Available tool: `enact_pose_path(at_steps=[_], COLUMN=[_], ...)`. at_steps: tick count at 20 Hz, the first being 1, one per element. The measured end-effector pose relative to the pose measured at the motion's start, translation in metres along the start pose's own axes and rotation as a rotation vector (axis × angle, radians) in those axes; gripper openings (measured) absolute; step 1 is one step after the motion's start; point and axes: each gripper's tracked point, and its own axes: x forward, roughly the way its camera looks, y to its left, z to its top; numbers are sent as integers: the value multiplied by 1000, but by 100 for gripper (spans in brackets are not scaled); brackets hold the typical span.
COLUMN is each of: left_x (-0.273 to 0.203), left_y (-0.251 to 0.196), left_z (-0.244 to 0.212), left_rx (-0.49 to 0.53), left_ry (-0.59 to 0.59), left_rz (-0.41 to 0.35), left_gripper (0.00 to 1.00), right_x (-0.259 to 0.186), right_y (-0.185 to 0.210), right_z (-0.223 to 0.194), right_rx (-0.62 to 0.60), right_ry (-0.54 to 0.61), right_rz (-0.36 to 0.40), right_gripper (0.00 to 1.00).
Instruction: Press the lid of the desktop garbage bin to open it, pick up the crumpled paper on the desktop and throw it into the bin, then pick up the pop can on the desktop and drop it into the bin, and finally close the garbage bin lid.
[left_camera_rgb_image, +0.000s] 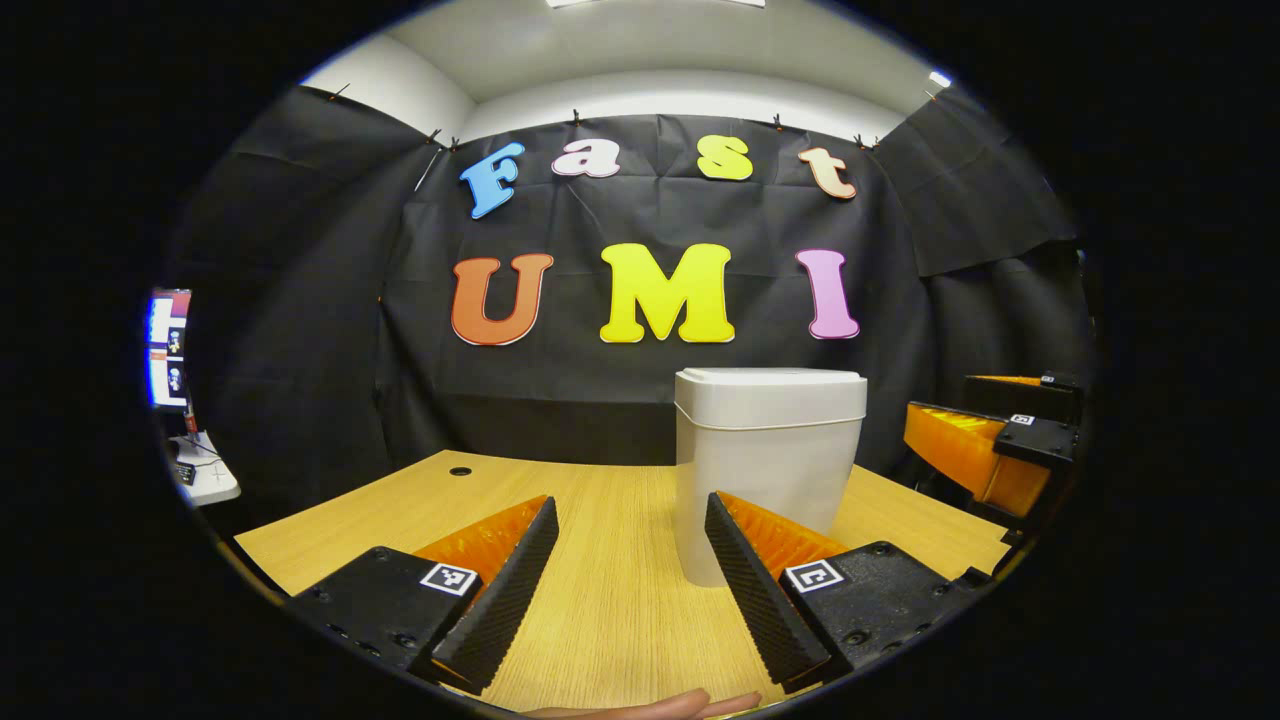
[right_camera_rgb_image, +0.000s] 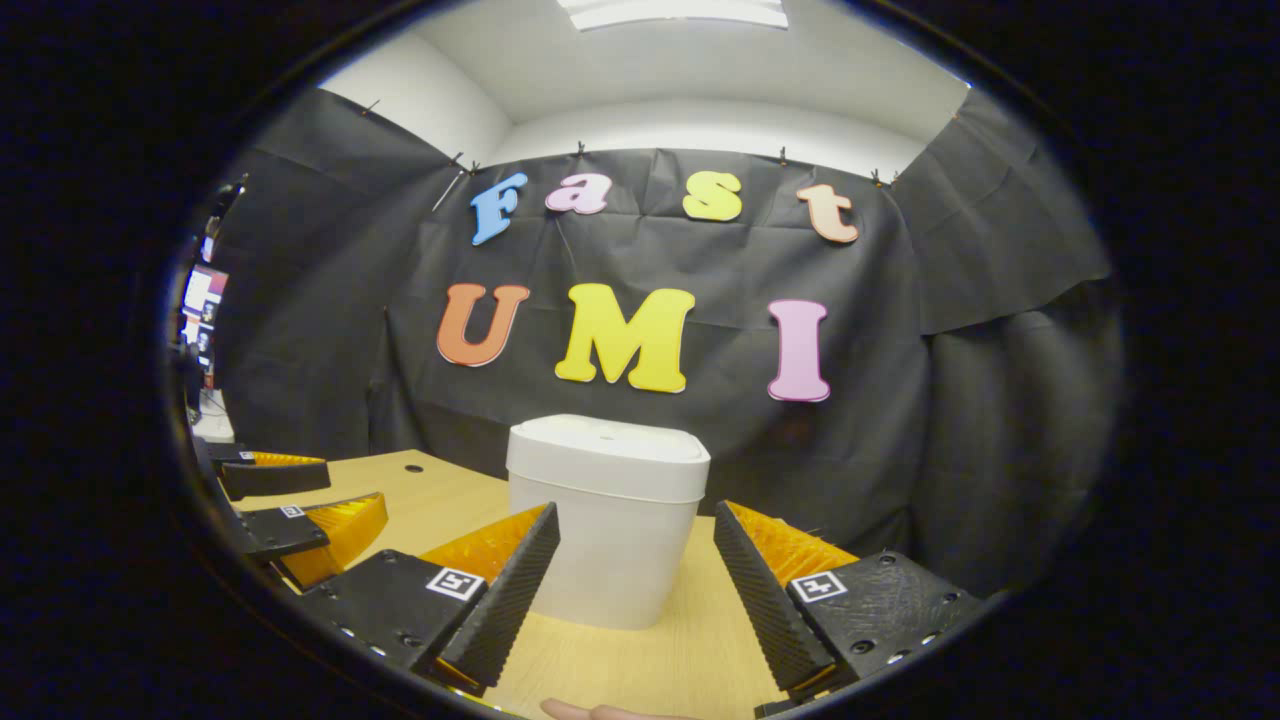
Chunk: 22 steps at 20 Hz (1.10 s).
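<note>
White plastic, the garbage bin (left_camera_rgb_image: 768, 470) stands upright on the light wooden desk (left_camera_rgb_image: 610, 590) with its lid (left_camera_rgb_image: 770, 385) down flat, and everything else sits relative to it. Behind the bin hangs the booth's black cloth wall (left_camera_rgb_image: 300, 330). In the left gripper view the left gripper (left_camera_rgb_image: 630, 520) hangs over the desk just in front of the bin and a little to its left, fingers spread wide with bare wood between them; the inner finger overlaps the bin's lower front corner in the picture, though whether it touches the bin cannot be told. To the right of the bin in that view, apart from it, the right gripper (left_camera_rgb_image: 985, 440) shows at the edge, and its opening is hard to judge from there. A small dark round hole (left_camera_rgb_image: 460, 470) in the desk lies well to the left of the bin, near the wall. A fingertip (left_camera_rgb_image: 650, 705) shows at the bottom edge.

In the right gripper view the right gripper (right_camera_rgb_image: 635, 525) faces the bin head on, fingers held wide and clear of the bin's sides, with the bin framed between them. Left of the bin in this view, the left gripper (right_camera_rgb_image: 300, 495) sits low over the desk, apart from the bin, its two fingers parted. Far to the left of the bin, past the edge of the cloth, a lit screen (right_camera_rgb_image: 200, 305) glows.
</note>
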Motion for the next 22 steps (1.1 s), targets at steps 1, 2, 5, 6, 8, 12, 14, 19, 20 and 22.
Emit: enact_pose_path(at_steps=[1,2,5,6,8,12,14,19,20,22], left_x=[-2,-3,-1,0,1,-3,-3,-4,-4,-3], left_y=[4,8,8,8,8,3,2,-4,-3,-4], left_z=[3,5,4,2,0,3,2,0,0,-1], left_rx=[0,4,8,2,-5,3,5,14,14,13], left_ry=[-2,-7,-7,-1,6,2,3,9,11,13], left_rz=[10,23,18,14,11,2,-4,-14,-13,-14], left_gripper=[96,96,96,96,96,96,96,96,96,100], right_x=[-7,-14,-33,-37,-45,-59,-59,-54,-51,-47], right_y=[-7,-15,-38,-41,-53,-60,-71,-57,-53,-46], right_z=[1,4,13,15,15,16,14,2,-4,-14], right_rx=[5,11,39,43,47,66,33,39,40,46], right_ry=[-9,-20,-67,-79,-89,-98,-93,-51,-30,6], right_rz=[-6,-29,-110,-118,-152,-174,-202,-157,-140,-112], right_gripper=[95,95,95,95,94,95,95,97,95,95])
